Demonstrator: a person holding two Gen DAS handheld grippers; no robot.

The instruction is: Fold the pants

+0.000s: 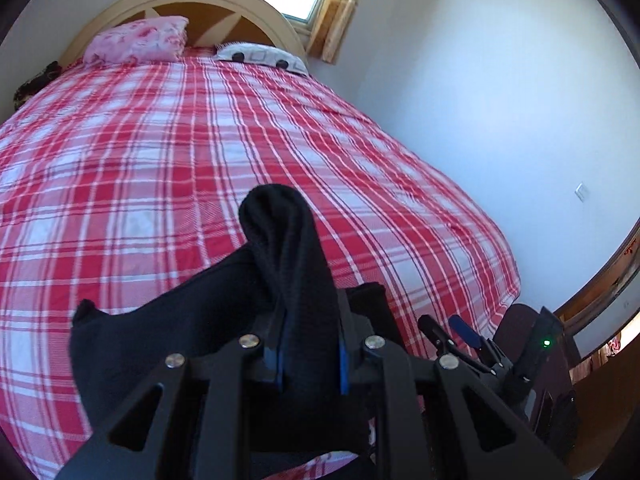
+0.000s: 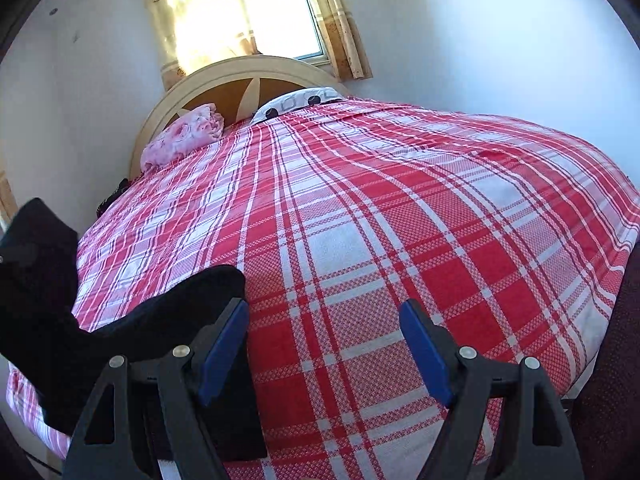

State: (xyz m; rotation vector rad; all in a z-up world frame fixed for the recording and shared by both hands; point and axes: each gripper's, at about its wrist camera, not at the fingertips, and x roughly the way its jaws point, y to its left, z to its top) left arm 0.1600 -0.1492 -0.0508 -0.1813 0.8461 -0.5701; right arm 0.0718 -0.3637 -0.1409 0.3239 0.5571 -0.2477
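Observation:
The black pants [image 1: 288, 248] are bunched up at the near edge of the bed. My left gripper [image 1: 310, 344] is shut on a fold of them, and the cloth sticks up past the blue pads. The rest hangs to the lower left. In the right wrist view the pants [image 2: 132, 332] lie at the lower left, by the left finger. My right gripper [image 2: 324, 344] is open and empty, low over the plaid cover. It also shows in the left wrist view [image 1: 456, 332] at the lower right.
A red and white plaid cover [image 2: 360, 220] spreads over the bed. A pink pillow [image 2: 184, 136] and a patterned white pillow [image 2: 304, 102] lie by the cream headboard [image 2: 248, 72]. A curtained window [image 2: 276, 16] is behind, and a white wall [image 1: 500, 100] runs along the right.

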